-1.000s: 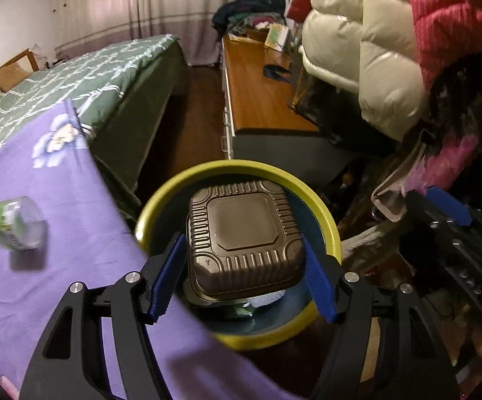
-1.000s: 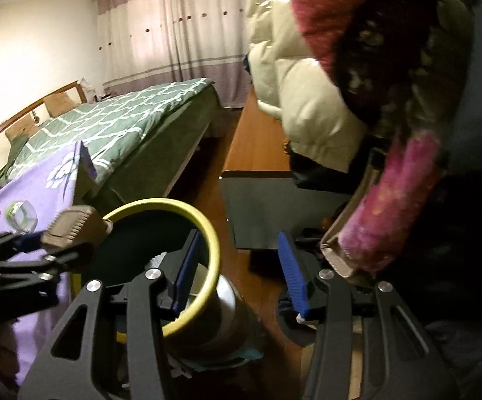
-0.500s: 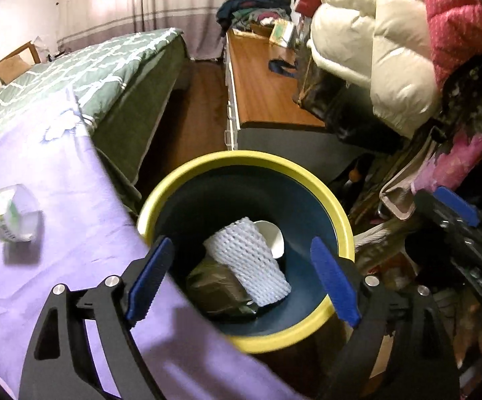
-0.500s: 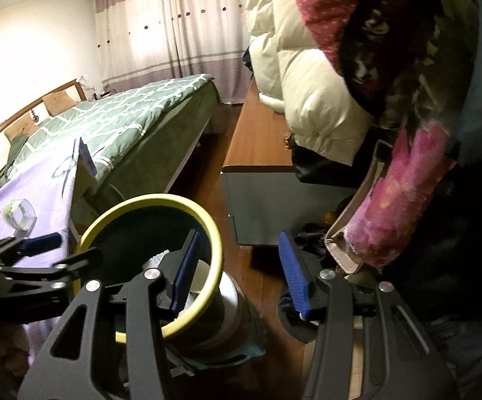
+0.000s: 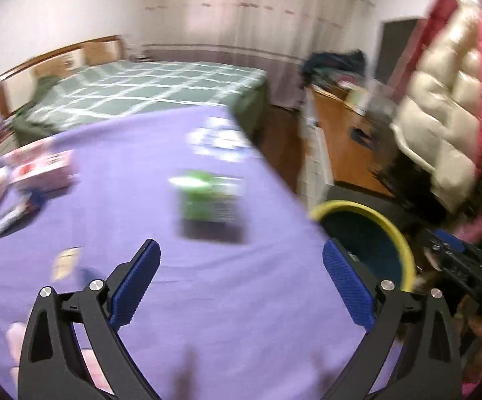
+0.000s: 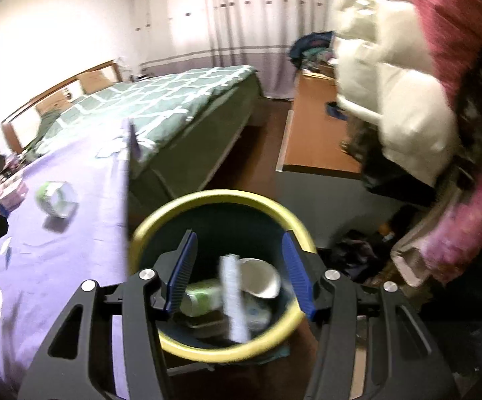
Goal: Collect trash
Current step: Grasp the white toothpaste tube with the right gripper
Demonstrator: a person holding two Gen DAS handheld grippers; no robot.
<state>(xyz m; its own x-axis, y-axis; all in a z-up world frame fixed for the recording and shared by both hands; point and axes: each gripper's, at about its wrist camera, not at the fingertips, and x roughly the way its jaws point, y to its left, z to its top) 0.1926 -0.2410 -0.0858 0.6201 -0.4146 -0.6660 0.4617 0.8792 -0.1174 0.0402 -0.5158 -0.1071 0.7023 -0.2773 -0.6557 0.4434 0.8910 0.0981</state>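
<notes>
Judging progress partial: bin (image 6: 220, 200) beside the desk (image 5: 207, 300) holds several discards; green cup (image 5: 207, 196) remains on the desk. Left claw (image 5: 241, 286) and right claw (image 6: 239, 276) both gape, empty.

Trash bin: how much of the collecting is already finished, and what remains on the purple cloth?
Done: the bin holds a white cup and other trash. In hand: nothing; left gripper and right gripper are open. Left: the green-labelled container and a pink box.
</notes>
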